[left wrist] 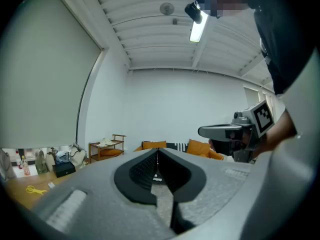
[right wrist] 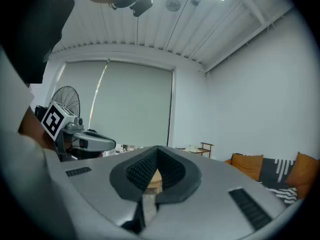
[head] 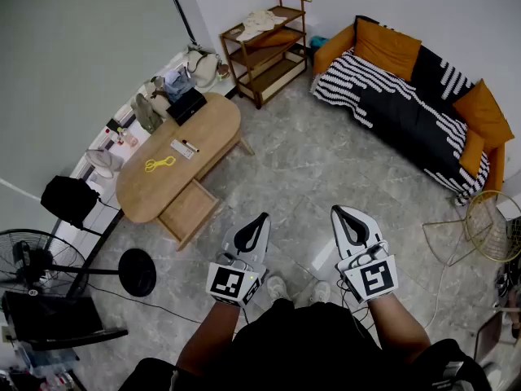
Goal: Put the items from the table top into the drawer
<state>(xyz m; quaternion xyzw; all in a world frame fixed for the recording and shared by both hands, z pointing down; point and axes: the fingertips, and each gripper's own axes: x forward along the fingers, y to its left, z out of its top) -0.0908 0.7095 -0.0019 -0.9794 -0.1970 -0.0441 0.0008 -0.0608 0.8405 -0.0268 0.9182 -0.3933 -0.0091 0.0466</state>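
Standing on the grey tiled floor (head: 326,161), you held both tools level in front of you, side by side and well apart from the work area. The left tool (head: 260,217) had its jaws pressed together at the tips, pinching nothing. The right tool (head: 338,211) was likewise closed tip to tip and empty; each gripper view showed the other tool beside it.

The oval light-wood table (head: 151,198) lay at the upper left of the head view. A shallow wooden drawer (head: 189,212) stood pulled open on its near long side. The task's things all rested on the table top: a small yellow looped item (head: 159,164) near the middle, a flat white strip (head: 180,149) with a dark pen (head: 190,146) just beside it, and a black box (head: 186,104) at the far end among bags and bottles too small to tell apart.

A wooden shelf unit (head: 269,47) and an orange-and-black striped sofa (head: 407,96) stood along the far wall.
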